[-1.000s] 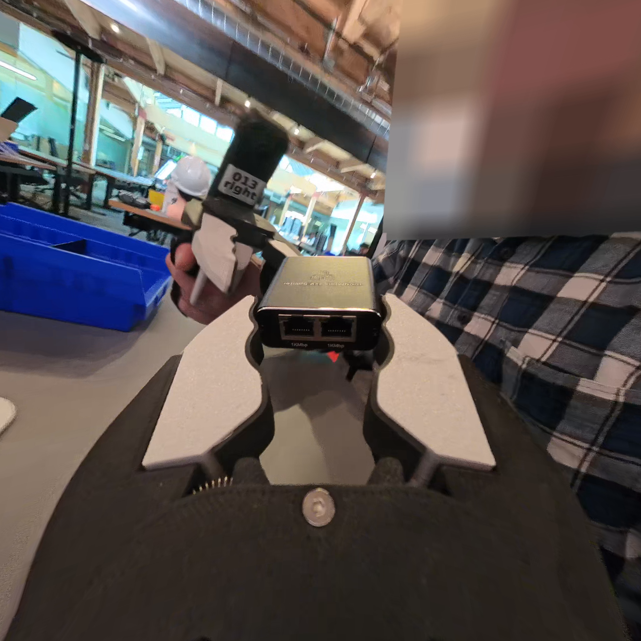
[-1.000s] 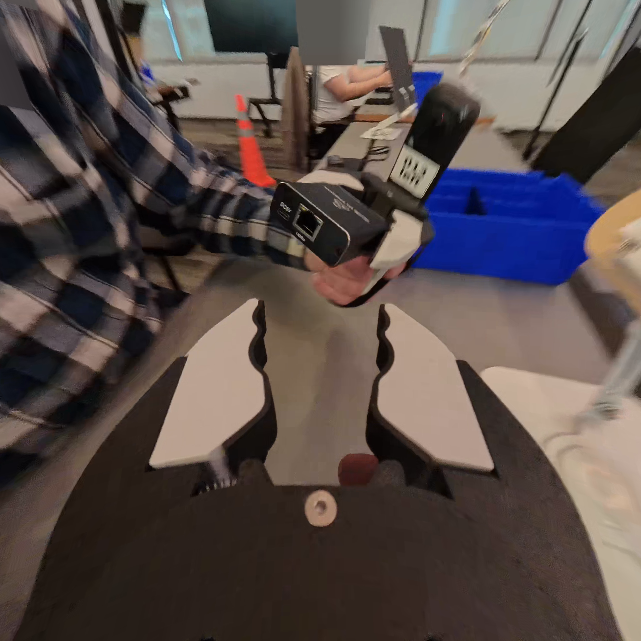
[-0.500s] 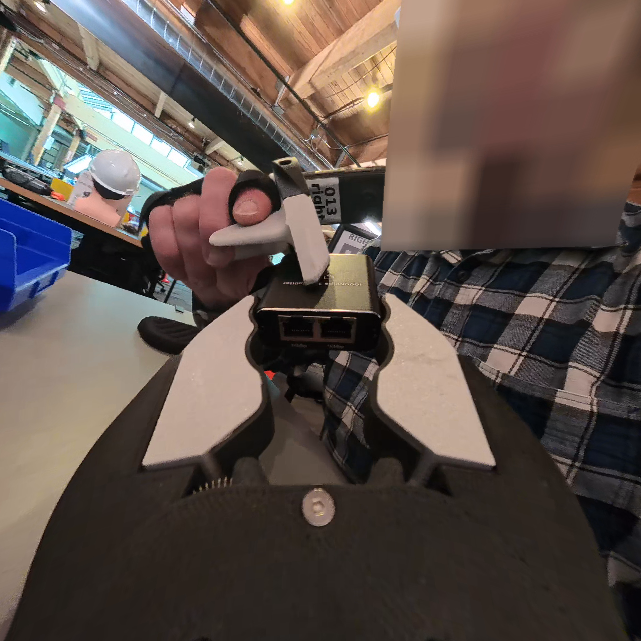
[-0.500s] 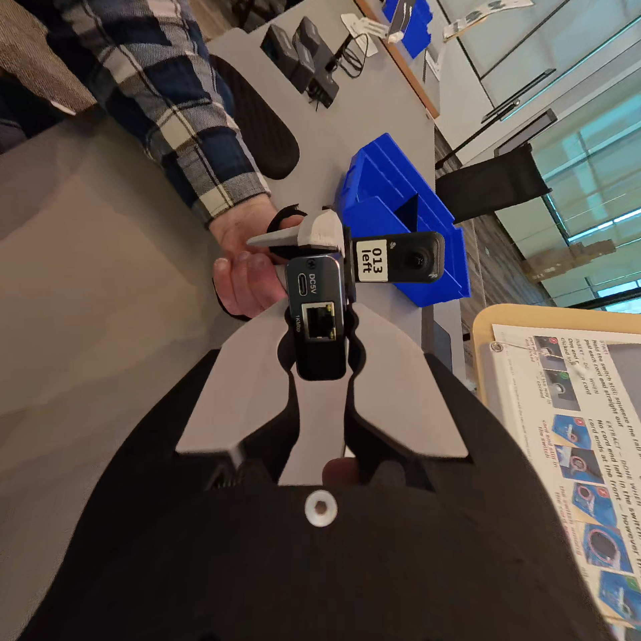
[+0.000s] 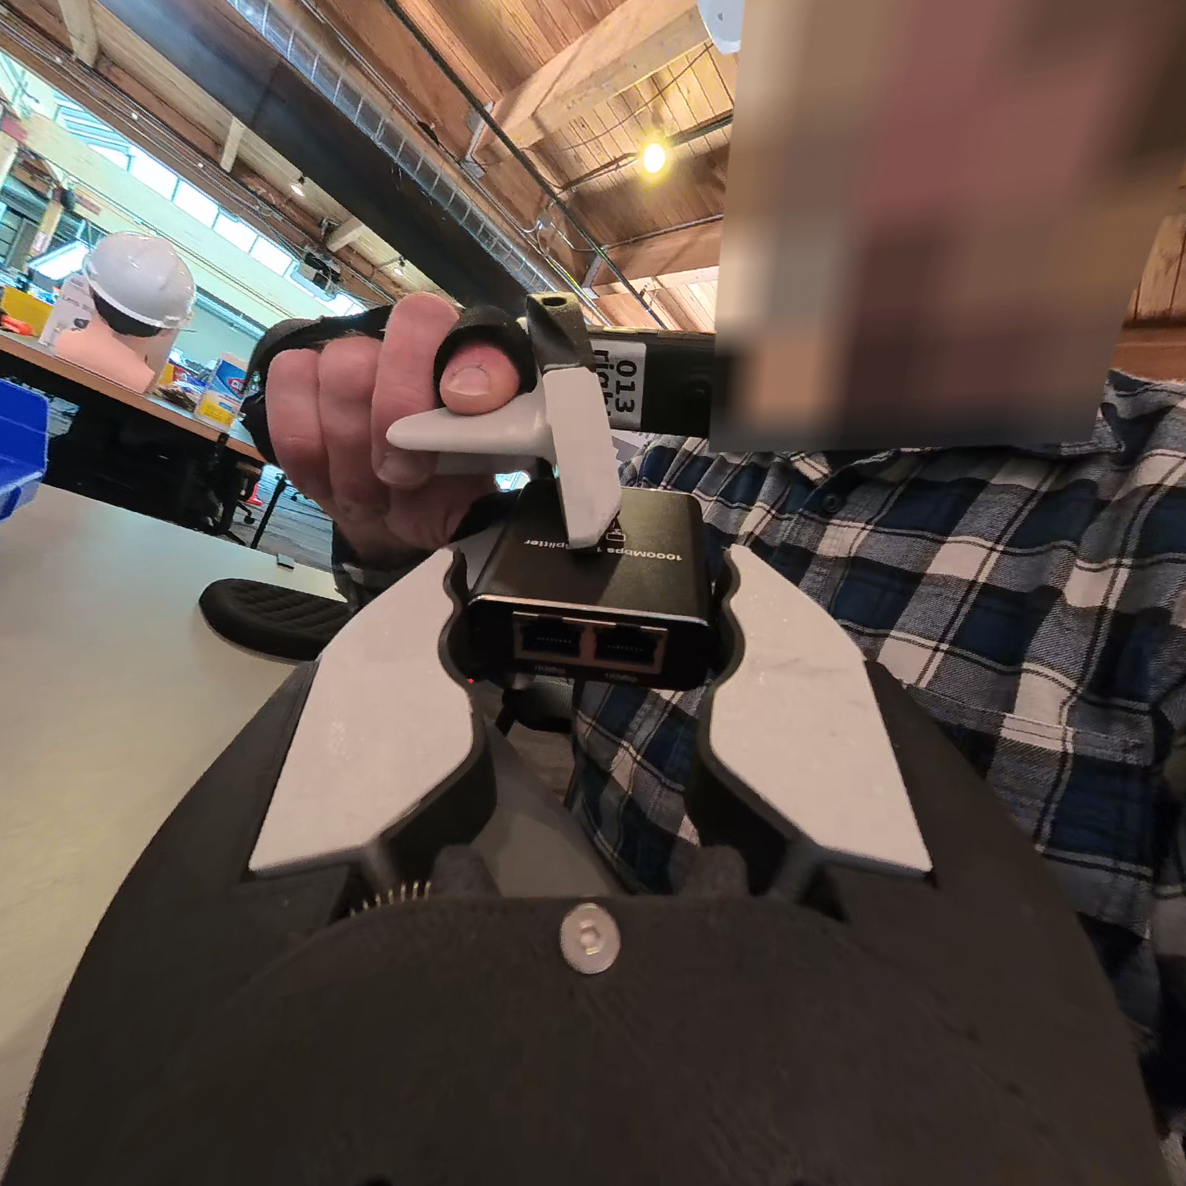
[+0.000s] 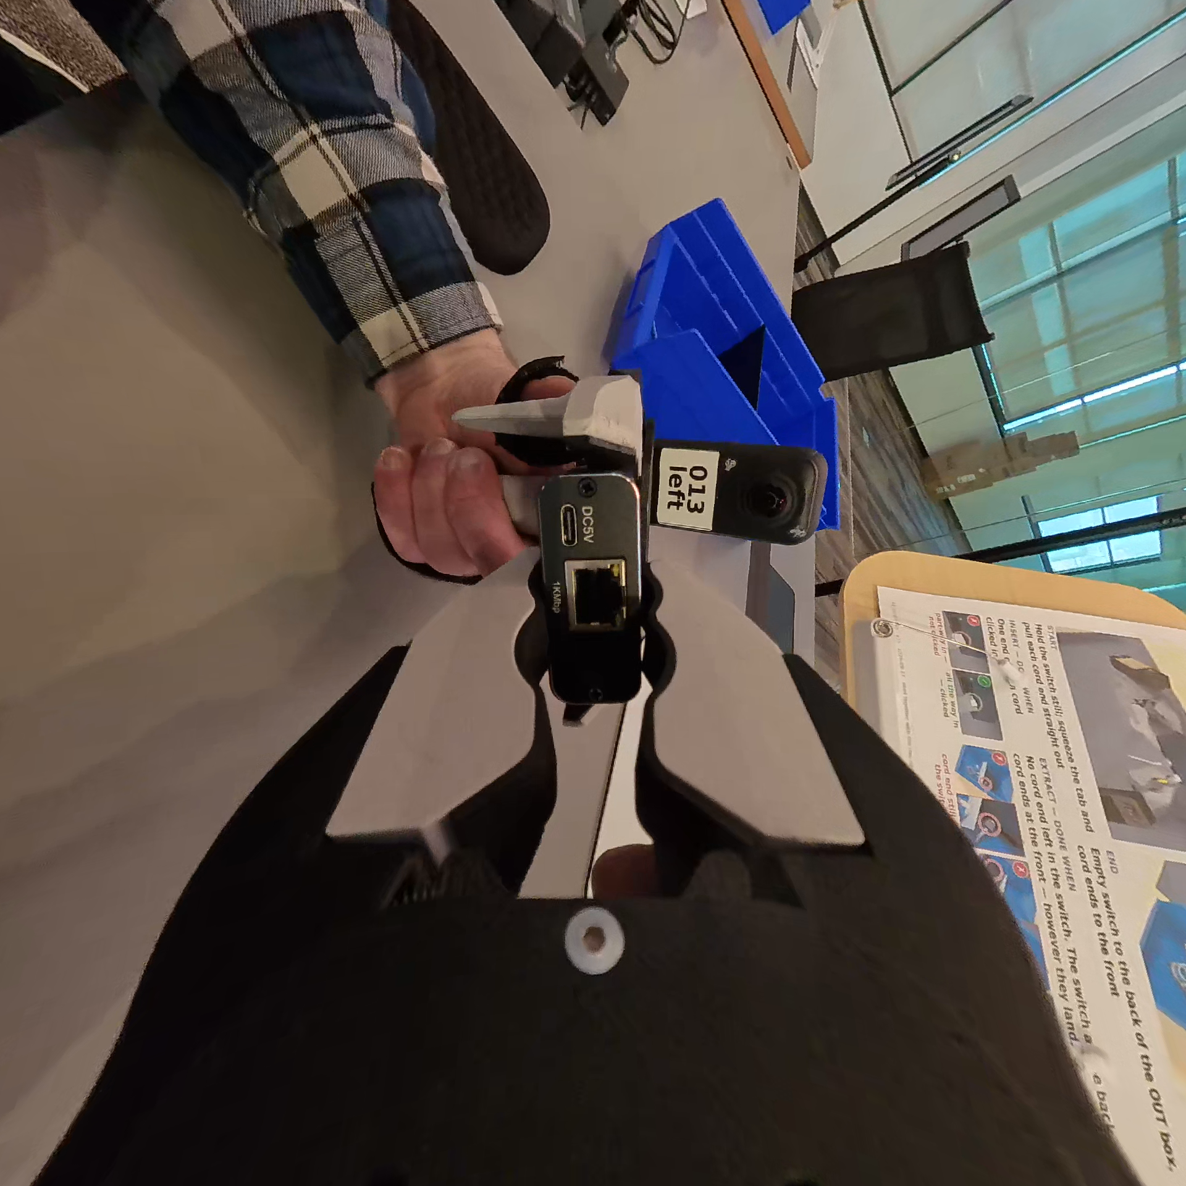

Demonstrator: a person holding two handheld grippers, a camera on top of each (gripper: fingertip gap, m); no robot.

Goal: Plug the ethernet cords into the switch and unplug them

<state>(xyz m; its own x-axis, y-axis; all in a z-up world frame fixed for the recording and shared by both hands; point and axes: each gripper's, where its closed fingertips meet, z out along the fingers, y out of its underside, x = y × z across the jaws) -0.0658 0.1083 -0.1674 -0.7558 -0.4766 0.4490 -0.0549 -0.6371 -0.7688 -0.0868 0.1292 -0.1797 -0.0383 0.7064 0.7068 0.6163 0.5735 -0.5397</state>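
Your left tool (image 5: pixel 587 616) clamps the black switch (image 5: pixel 603 571) by its sides (two-port face toward the camera). Your right tool (image 6: pixel 593 632) pinches its other end, flat faces. Switch is up off the grey table (image 5: pixel 96 642), over its near edge.

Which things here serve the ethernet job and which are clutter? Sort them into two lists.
Job:
- small black metal switch box, ports bare
- left tongs, clamped on its sides
- right tongs, clamped on its flat faces

Clutter:
- blue plastic bin
- white hard hat
- printed instruction sheet
- black padded armrest
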